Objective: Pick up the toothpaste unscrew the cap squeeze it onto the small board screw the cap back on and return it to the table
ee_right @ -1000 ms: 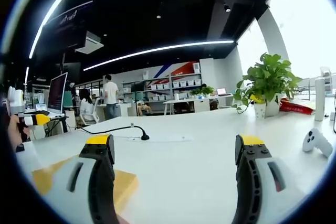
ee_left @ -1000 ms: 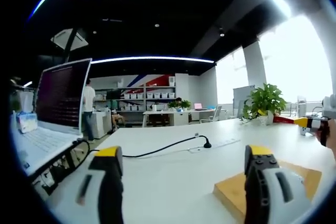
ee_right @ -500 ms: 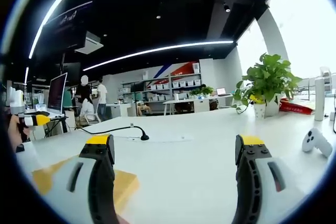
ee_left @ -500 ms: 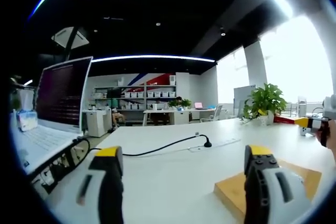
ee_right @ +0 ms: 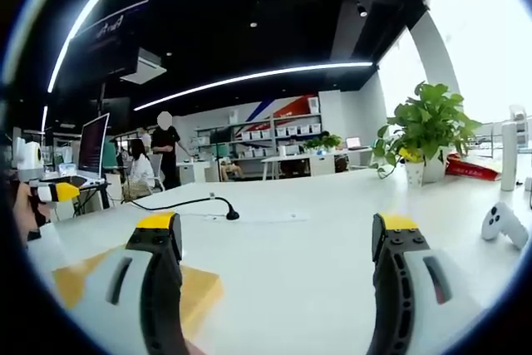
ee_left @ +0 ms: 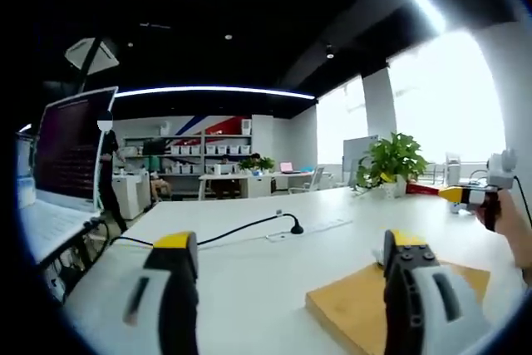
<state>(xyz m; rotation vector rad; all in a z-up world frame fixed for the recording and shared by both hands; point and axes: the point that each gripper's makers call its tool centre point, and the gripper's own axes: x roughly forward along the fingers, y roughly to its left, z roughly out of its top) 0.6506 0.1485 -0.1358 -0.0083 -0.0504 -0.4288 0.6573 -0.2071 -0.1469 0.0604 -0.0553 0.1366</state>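
The small wooden board (ee_left: 357,309) lies flat on the white table (ee_left: 249,272), partly behind my left gripper's right jaw. My left gripper (ee_left: 291,243) is open above the table with nothing between its jaws. In the right gripper view the board (ee_right: 199,288) sits low on the left, behind that gripper's left jaw. My right gripper (ee_right: 278,224) is open as well, with nothing in it, over bare table (ee_right: 283,272). Each gripper shows small at the edge of the other's view: the right gripper (ee_left: 467,195) in a hand, and the left gripper (ee_right: 51,192).
A black cable (ee_left: 249,230) runs to a white power strip (ee_left: 314,228) mid-table. A laptop (ee_left: 66,151) stands at the left, a potted plant (ee_right: 424,135) at the far right, and a white controller (ee_right: 503,226) lies nearby. People stand in the office behind.
The left gripper's camera has swung right, so the board sits nearer the middle and looks larger. The right gripper view is nearly unchanged. A person in the background has walked across.
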